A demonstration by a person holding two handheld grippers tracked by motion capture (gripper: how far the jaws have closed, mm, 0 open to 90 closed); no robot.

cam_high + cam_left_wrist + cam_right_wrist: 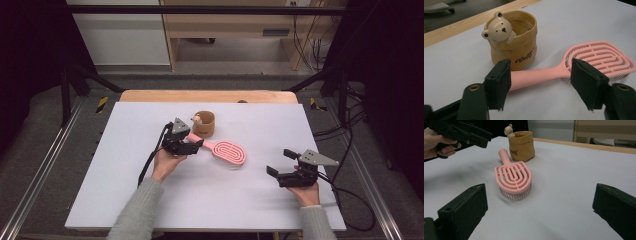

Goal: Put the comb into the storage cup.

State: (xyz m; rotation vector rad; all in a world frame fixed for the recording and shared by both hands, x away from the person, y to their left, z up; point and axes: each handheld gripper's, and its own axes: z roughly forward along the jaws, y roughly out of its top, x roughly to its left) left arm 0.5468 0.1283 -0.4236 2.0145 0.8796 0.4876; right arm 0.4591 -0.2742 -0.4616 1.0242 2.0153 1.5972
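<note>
Pink hairbrush (227, 151) lying bristles-down near the middle of the white table (150, 200), its handle end just beside the tan bear cup (204, 123). Left gripper (195, 145), jaws parted astride the handle without visible contact. Right gripper (279, 163), jaws spread wide, nothing between them, well right of the brush; bare tabletop surrounds it toward the near edge.

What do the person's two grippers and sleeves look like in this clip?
Both the left gripper and the right gripper are black, each with two blocky padded jaws, a grey three-cornered plate on top and a black cable trailing off. The person wears grey knitted sleeves.
</note>
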